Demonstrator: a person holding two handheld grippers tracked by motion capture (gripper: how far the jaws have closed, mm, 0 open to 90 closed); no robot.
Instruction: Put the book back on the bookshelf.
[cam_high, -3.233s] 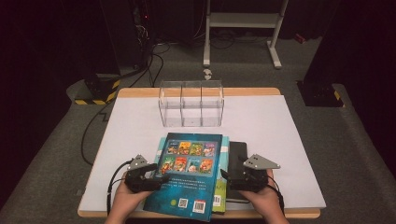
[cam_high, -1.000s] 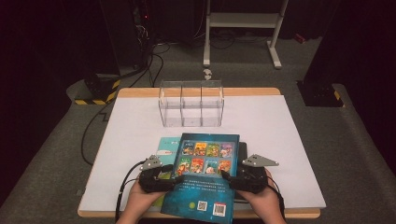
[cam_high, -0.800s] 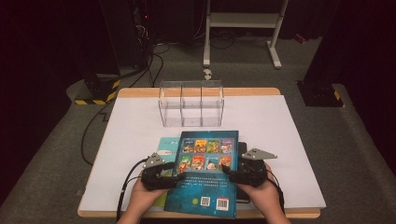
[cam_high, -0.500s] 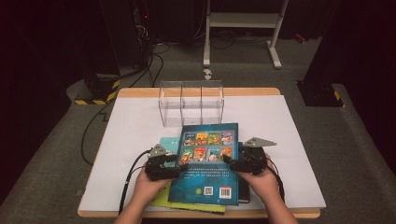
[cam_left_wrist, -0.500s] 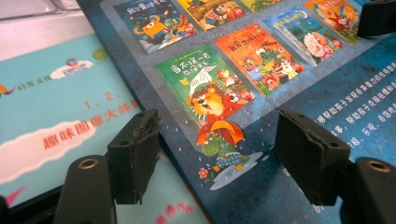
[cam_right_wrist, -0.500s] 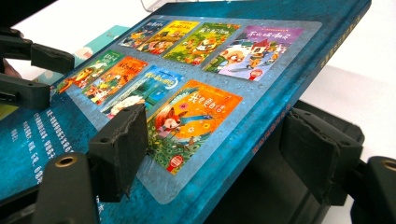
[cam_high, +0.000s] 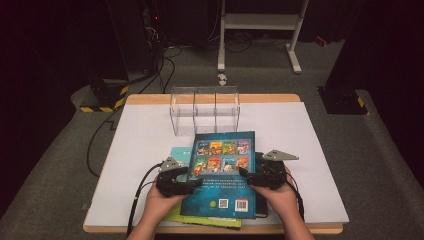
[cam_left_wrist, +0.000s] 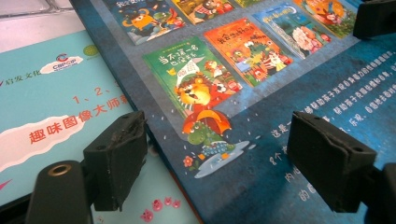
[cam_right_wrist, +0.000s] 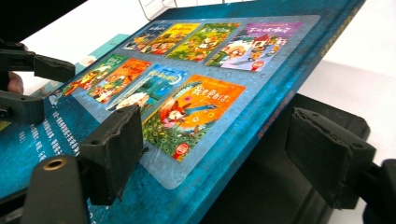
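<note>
A dark blue picture book (cam_high: 222, 175) lies back cover up on a small stack in front of the person. My left gripper (cam_high: 194, 182) is at its left edge and my right gripper (cam_high: 246, 175) at its right edge, both pointing inward. In the left gripper view my left gripper (cam_left_wrist: 224, 149) stands open, having just been opening, and its jaws straddle the blue book's (cam_left_wrist: 280, 70) left edge without pressing it. In the right gripper view my right gripper (cam_right_wrist: 219, 140) has also just opened wider, and the book's (cam_right_wrist: 196, 93) right edge runs between its jaws.
Under the blue book lie a teal book (cam_high: 180, 152), a yellow-green book (cam_high: 205, 221) and a black flat object (cam_right_wrist: 280, 196). A clear three-compartment box (cam_high: 205, 110) stands just beyond the stack. The white table cover (cam_high: 310, 145) reaches the wooden edge.
The blue book has slid away from the person toward the clear box, and both hands went with it. Both grippers' jaws now stand a little wider.
</note>
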